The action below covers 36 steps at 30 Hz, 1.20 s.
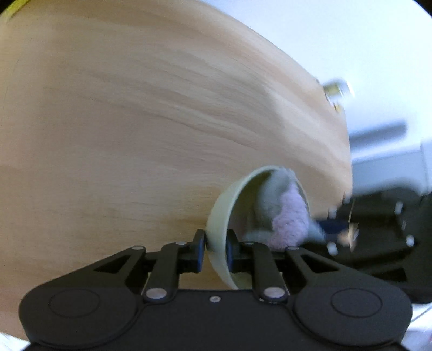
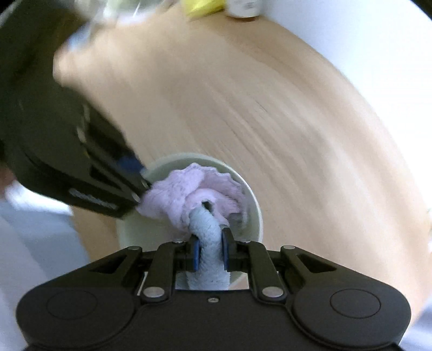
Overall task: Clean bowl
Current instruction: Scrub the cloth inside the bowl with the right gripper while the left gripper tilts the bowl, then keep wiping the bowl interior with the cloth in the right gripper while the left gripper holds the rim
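Note:
A pale green bowl is held tilted on its side above the wooden table. My left gripper is shut on the bowl's rim, one finger inside and one outside. A lilac and light blue cloth is stuffed inside the bowl. In the right wrist view, my right gripper is shut on the cloth's blue twisted end and presses the lilac bunch into the bowl. The left gripper's black body shows at the bowl's left rim.
The light wooden table fills both views, blurred by motion. A yellow item and a white container stand at the table's far edge. A white wall lies beyond.

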### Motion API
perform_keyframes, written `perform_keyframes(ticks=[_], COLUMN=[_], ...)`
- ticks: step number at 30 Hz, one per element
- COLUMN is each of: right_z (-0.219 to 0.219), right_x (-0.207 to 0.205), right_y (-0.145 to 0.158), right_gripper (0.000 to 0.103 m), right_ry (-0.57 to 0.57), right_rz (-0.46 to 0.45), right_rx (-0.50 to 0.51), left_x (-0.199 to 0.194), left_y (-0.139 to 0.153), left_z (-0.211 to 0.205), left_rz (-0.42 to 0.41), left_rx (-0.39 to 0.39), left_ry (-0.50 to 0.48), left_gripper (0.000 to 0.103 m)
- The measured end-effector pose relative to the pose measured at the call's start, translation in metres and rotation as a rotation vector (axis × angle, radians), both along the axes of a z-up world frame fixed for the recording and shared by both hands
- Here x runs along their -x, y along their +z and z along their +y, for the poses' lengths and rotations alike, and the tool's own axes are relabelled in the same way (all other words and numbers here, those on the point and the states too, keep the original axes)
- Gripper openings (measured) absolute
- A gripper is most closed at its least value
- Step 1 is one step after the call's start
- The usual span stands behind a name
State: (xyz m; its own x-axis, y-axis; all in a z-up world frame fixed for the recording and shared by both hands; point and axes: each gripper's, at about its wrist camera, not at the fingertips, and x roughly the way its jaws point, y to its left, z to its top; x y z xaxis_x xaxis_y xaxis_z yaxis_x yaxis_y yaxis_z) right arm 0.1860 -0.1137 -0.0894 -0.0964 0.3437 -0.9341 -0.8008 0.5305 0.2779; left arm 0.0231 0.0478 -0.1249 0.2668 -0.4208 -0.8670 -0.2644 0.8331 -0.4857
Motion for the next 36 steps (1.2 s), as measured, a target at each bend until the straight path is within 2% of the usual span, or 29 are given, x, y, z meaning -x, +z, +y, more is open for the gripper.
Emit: perform_keyframes(ticks=[7,8,9,12,13,14,17,21,25,29,31,36], right_z=[-0.063,-0.068,-0.065,-0.043,-0.02,0.0,-0.011,-0.016,-0.023,-0.022,-0.021,-0.041], right_x=[0.038,0.067,0.095,0.075,0.078,0.08,0.089,0.1,0.124,0.151,0.156,0.151], right_y=[-0.018,0.004,0.005,-0.006,-0.014,-0.021,-0.029,-0.021,-0.007,0.006,0.012,0.042], right_gripper=[0.018,0.018,0.018,0.018,0.018,0.018,0.014,0.013,0.013,0.012,0.013,0.016], right_ry=[-0.258,-0.267,-0.272,-0.259,-0.258,-0.247,-0.206,-0.136,-0.031,0.059,0.044,-0.033], right_rz=[0.377,0.393,0.408,0.397,0.399,0.39,0.328,0.241,0.091,-0.116,-0.137,-0.189], right_rx=[-0.209,-0.213,-0.219,-0.214,-0.212,-0.201,-0.14,-0.086,-0.004,0.117,0.106,-0.073], left_x=[0.0,0.001,0.001,-0.003,-0.003,-0.004,-0.006,-0.006,-0.005,-0.004,-0.003,0.001], left_y=[-0.004,-0.006,-0.006,-0.008,-0.008,-0.007,-0.005,-0.005,0.001,0.003,0.005,0.011], left_z=[-0.005,-0.005,-0.005,-0.004,-0.004,-0.005,-0.009,-0.008,-0.012,-0.014,-0.016,-0.022], left_rz=[0.01,0.012,0.013,0.021,0.02,0.018,0.012,0.005,-0.012,-0.017,-0.031,-0.088], left_rx=[-0.003,-0.005,-0.007,-0.008,-0.011,-0.014,-0.04,-0.041,-0.088,-0.099,-0.116,-0.161], left_ry=[0.031,0.036,0.038,0.048,0.044,0.04,0.017,0.009,-0.041,-0.068,-0.1,-0.198], left_gripper=[0.012,0.011,0.011,0.011,0.011,0.012,0.011,0.011,0.01,0.009,0.01,0.01])
